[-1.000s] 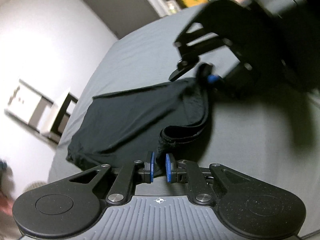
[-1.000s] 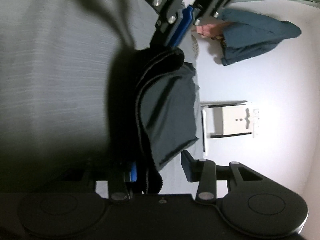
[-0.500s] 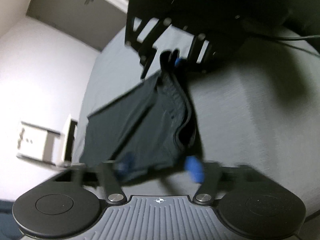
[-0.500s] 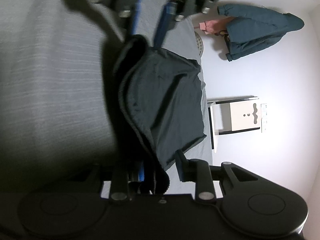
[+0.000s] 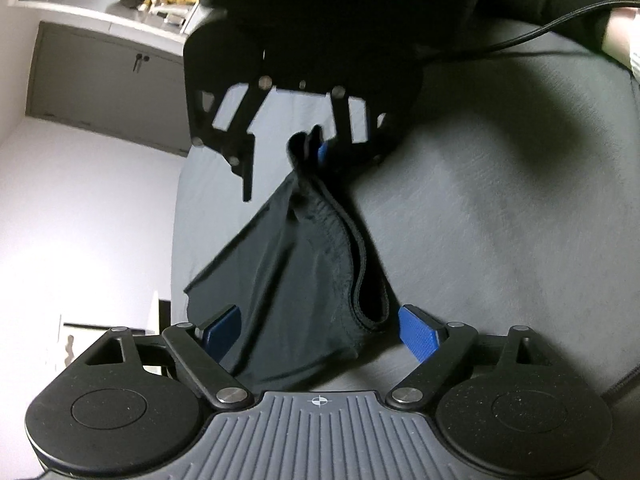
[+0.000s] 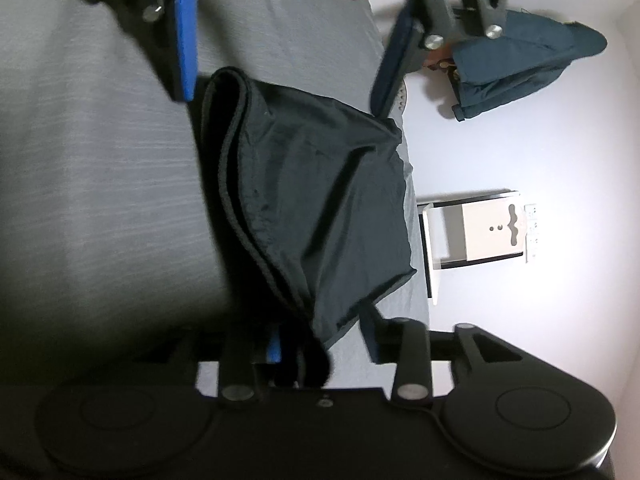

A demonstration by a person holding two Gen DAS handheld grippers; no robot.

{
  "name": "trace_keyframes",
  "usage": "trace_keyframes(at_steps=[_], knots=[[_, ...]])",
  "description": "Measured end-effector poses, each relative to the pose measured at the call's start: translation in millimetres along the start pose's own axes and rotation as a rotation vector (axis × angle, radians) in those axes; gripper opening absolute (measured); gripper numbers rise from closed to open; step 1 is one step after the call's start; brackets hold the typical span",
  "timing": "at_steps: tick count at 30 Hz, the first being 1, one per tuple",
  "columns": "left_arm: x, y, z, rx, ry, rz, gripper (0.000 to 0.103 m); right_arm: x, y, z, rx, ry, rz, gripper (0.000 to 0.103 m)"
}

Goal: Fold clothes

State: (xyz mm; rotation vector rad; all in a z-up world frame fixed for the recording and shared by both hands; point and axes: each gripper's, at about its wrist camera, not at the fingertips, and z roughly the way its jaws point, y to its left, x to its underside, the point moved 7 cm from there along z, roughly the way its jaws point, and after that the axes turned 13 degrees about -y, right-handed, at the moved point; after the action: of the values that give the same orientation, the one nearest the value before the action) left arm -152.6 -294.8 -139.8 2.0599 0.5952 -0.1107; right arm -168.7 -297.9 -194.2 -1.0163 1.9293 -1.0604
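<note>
Dim overall, with strong fisheye bending and black vignette at the corners of both views. Blown-out glare on the white wall [image 6: 520,320] at the right in the right wrist view, paler wash at the left in the left wrist view. Heavy soft shadows over the grey bed sheet [image 5: 500,220]. Motion blur smearing the black folded garment [image 6: 312,200] and far tool edges
</note>
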Motion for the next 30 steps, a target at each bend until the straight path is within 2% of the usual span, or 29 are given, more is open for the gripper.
trace_keyframes(at_steps=[2, 4, 6, 10, 18, 20, 22, 25, 27, 30], knots=[[0, 3, 0, -0.004, 0.005, -0.019, 0.086, -4, -1, -6, -0.013, -0.040, 0.017, 0.047], [-1, 8, 0, -0.014, 0.003, -0.033, 0.086, -10, -3, -15, -0.037, -0.095, 0.045, 0.058], [-2, 12, 0, -0.026, -0.001, -0.045, 0.086, -21, -2, -24, -0.061, -0.166, 0.059, 0.060], [-4, 20, 0, -0.050, -0.010, -0.069, 0.086, -42, 7, -32, -0.082, -0.258, 0.055, 0.061], [-6, 29, 2, -0.073, -0.012, -0.106, 0.086, -66, 8, -22, -0.084, -0.296, 0.122, 0.060], [-5, 31, 3, -0.074, -0.010, -0.120, 0.086, -66, 7, -19, -0.092, -0.286, 0.145, 0.053], [-4, 30, 5, -0.061, -0.005, -0.124, 0.086, -66, 5, -16, -0.098, -0.277, 0.167, 0.035], [-1, 23, 6, -0.039, 0.005, -0.078, 0.086, -63, 0, -16, -0.094, -0.276, 0.197, 0.022], [0, 19, 8, -0.035, 0.005, -0.023, 0.086, -61, -6, -17, -0.091, -0.278, 0.225, 0.018], [0, 15, 16, -0.041, 0.012, 0.057, 0.086, -59, -13, -18, -0.087, -0.282, 0.267, 0.018]])
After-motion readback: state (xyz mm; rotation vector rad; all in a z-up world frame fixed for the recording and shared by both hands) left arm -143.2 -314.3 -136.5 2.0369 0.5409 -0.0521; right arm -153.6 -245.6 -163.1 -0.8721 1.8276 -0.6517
